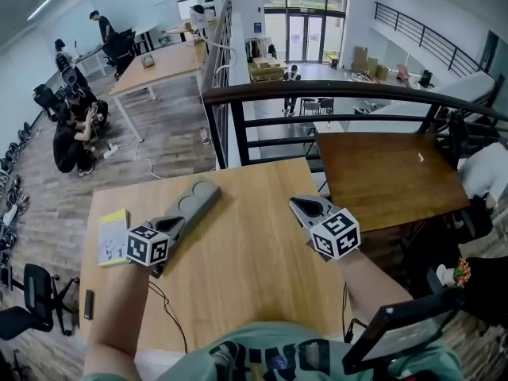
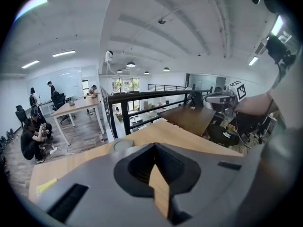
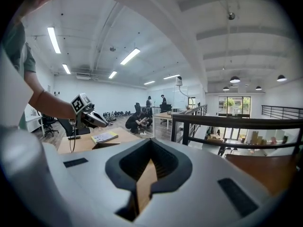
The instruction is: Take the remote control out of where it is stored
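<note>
Beside left tool (image 1: 179, 223): yellow booklet (image 1: 113, 236) on table (image 1: 254, 252), print unreadable.

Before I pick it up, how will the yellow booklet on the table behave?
The booklet looks thin and lies flat on the table, so it is probably light and may flop if lifted by one edge. Being flat, it should slide, not roll, when pushed. Near the table's left edge, a push could send it off.
</note>
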